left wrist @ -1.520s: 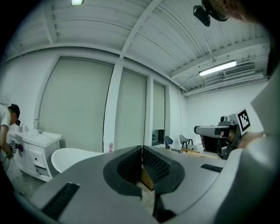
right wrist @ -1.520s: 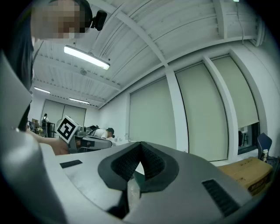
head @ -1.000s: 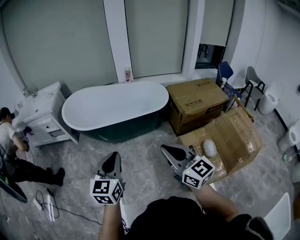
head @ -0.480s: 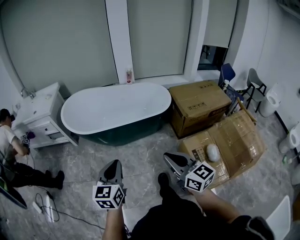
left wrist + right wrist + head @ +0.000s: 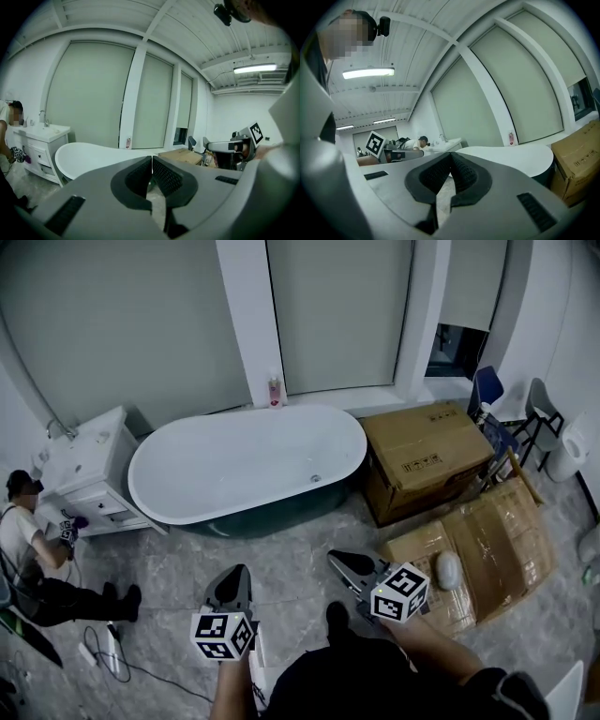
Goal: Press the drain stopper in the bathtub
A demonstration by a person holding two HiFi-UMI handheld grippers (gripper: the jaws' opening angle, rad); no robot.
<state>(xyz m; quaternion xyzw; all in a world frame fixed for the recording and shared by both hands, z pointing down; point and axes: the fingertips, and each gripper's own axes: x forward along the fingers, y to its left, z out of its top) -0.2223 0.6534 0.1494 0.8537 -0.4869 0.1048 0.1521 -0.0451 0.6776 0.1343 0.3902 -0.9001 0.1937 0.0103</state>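
While the left gripper (image 5: 231, 574) and right gripper (image 5: 341, 561) hang over the grey floor (image 5: 281, 545), jaws closed together on nothing, the drain stopper (image 5: 316, 478) sits well ahead inside the white bathtub (image 5: 211, 460).

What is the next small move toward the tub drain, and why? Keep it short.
Probably step forward and carry the right gripper over the bathtub rim toward the drain stopper. Both grippers hang above the floor, short of the bathtub, jaws together and empty. The right gripper looks nearer the drain stopper than the left gripper.
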